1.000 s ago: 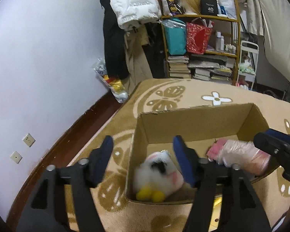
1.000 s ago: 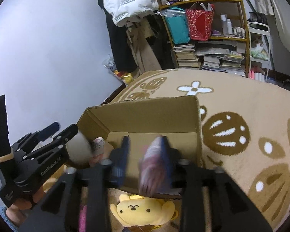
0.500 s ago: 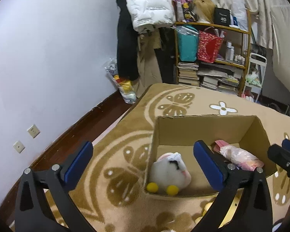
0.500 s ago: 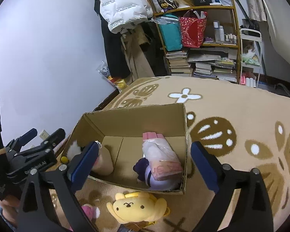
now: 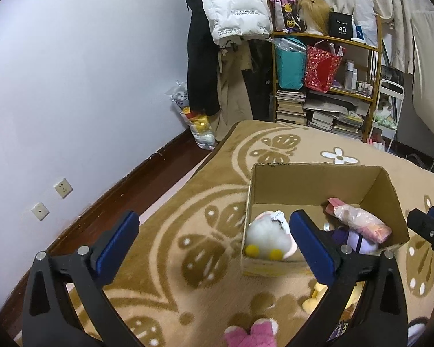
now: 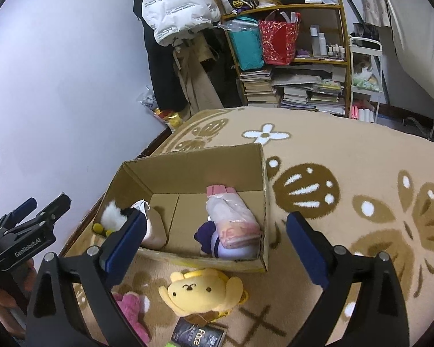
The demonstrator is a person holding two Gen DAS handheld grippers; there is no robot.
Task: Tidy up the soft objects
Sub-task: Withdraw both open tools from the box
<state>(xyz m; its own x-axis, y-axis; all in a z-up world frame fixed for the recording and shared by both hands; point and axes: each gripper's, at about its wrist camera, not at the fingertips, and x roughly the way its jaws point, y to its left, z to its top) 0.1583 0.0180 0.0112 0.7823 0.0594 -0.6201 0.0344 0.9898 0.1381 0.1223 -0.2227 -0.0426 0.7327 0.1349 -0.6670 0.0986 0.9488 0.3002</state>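
An open cardboard box (image 6: pixel 263 179), plain brown with its corrugated edges showing and no flaps raised, sits on a thick-piled tan rug (image 6: pixel 361 173) patterned with darker brown butterflies and white flowers. Inside the box, at its left end, lies a fluffy white plush (image 5: pixel 267 234) with a black patch and two small round yellow feet, leaning against the near wall. At the right end lies a pink item wrapped in crinkly clear plastic (image 6: pixel 231 217), resting on top of a soft purple and lilac toy (image 6: pixel 217 243) tucked into the near right corner. Outside the box, just in front of its near wall, a smooth yellow plush (image 6: pixel 202 292) with a round face and dot eyes lies on the rug, and a shaggy pink plush (image 6: pixel 130 309) lies beside it to the left; a dark printed card (image 6: pixel 198 334) sits near the yellow one. The left gripper (image 5: pixel 214 241) has its jaws spread wide with nothing between the blue pads, above the rug by the box's left side. The right gripper (image 6: pixel 217 241) also has its jaws wide apart and empty, above the box's near edge. A wooden shelf (image 6: pixel 289 60) stacked with books and bags stands against the far wall.
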